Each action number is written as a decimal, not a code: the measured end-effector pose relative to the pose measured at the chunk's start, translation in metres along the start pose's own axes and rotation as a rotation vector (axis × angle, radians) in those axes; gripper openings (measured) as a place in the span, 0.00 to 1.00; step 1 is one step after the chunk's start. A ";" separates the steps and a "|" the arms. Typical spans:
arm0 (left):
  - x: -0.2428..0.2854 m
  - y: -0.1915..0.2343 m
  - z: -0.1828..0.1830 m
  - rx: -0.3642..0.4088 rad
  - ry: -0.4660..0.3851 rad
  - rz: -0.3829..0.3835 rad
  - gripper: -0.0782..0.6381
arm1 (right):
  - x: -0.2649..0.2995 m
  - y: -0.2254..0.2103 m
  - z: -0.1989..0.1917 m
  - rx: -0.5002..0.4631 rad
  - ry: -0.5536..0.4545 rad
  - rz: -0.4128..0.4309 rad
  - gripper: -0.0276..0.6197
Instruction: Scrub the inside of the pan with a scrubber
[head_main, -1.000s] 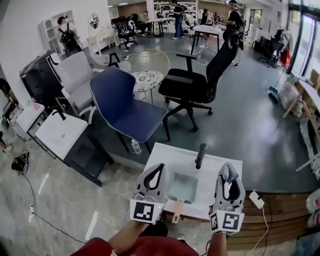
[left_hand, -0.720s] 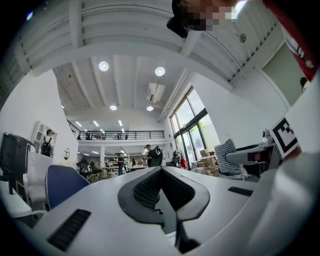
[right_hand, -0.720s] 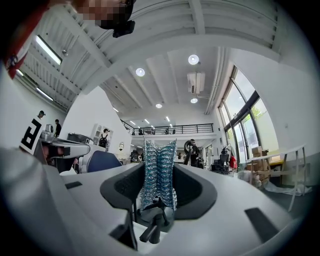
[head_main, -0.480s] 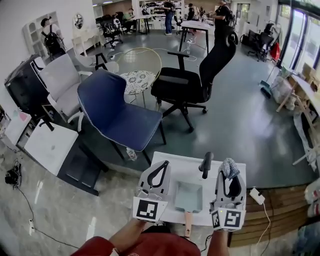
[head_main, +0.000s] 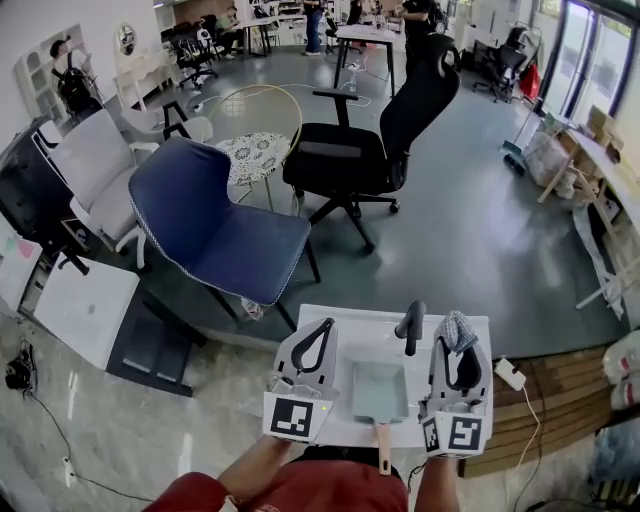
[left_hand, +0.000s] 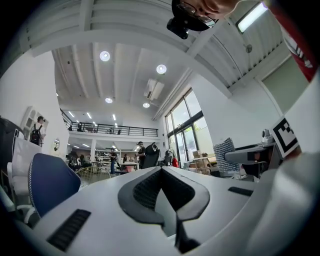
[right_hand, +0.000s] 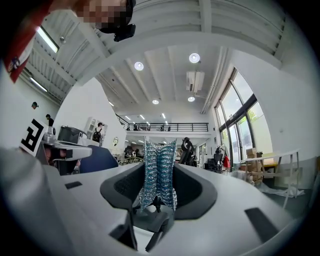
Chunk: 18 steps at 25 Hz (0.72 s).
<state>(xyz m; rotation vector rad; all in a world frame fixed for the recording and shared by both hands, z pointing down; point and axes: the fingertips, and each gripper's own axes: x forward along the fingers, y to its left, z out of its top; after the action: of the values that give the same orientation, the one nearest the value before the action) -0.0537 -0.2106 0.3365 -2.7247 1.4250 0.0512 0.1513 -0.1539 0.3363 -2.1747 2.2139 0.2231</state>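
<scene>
One pan (head_main: 379, 390) sits between both tongs, handle (head_main: 383, 447) pointing back: left tongs (head_main: 322, 330) closed empty, right tongs (head_main: 455, 345) clamping the scrubber (head_main: 458, 328) beside it.

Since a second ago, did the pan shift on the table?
No. The pan keeps its place near the black post on the white table; only the camera swung.

pan (head_main: 379, 390) shifted right, handle (head_main: 383, 448) swung straight back

White table (head_main: 372, 334), pale square pan (head_main: 379, 391) lying on it, black upright post (head_main: 410, 326) near far edge
</scene>
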 end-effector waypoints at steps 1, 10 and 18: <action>0.002 0.001 -0.001 0.004 0.006 0.001 0.13 | 0.003 0.000 0.000 -0.001 -0.003 0.010 0.33; 0.013 0.016 0.000 0.058 0.030 0.096 0.13 | 0.025 0.002 -0.006 -0.001 -0.004 0.137 0.33; 0.009 0.016 -0.010 0.065 0.070 0.126 0.13 | 0.028 0.011 -0.028 -0.001 0.051 0.234 0.33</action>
<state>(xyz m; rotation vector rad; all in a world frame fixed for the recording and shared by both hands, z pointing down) -0.0614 -0.2282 0.3453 -2.6062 1.5867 -0.0836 0.1418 -0.1852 0.3610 -1.9389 2.4950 0.1760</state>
